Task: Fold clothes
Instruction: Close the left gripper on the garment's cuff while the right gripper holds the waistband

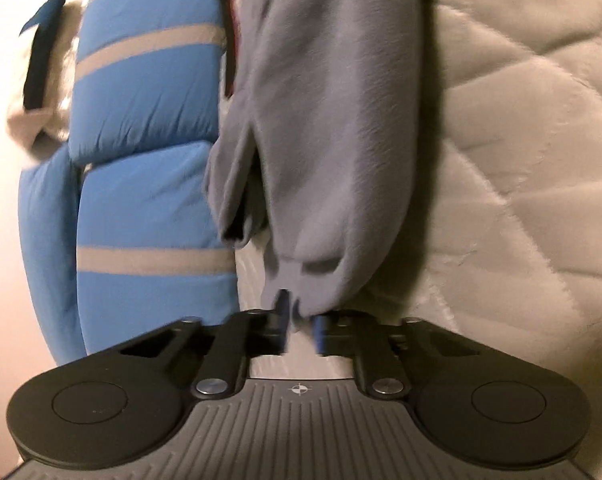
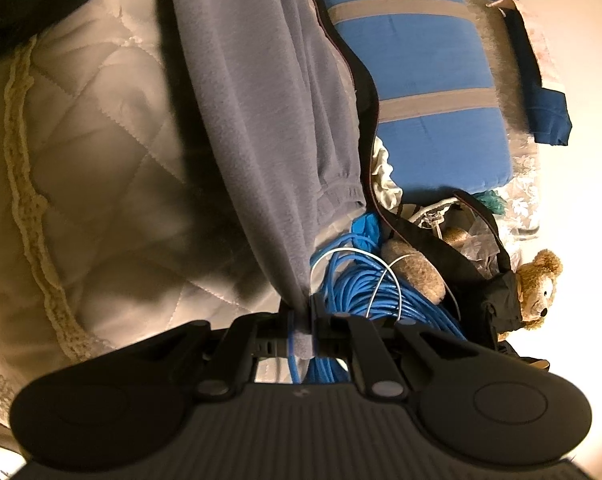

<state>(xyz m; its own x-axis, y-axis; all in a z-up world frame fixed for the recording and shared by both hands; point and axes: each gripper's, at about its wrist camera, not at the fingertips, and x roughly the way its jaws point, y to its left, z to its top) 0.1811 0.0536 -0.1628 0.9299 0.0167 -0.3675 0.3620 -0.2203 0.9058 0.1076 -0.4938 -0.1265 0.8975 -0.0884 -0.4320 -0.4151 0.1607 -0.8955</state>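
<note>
A grey fleece garment [image 1: 321, 140] hangs lengthwise over the bed in the left wrist view, and its lower edge runs down between the fingers of my left gripper [image 1: 299, 320], which is shut on it. The picture is blurred there. In the right wrist view the same grey garment [image 2: 261, 100] narrows to a bunched fold pinched between the pads of my right gripper [image 2: 301, 336], which is shut on it. An elastic cuff [image 2: 341, 192] shows on its right side.
A cream quilted bedcover [image 1: 521, 140] [image 2: 101, 160] lies under the garment. Beside it sits blue padded bedding with grey stripes [image 1: 149, 120] [image 2: 421, 60]. A coil of blue cable [image 2: 353, 292], a black bag [image 2: 497, 248] and a teddy bear [image 2: 537, 284] crowd the right.
</note>
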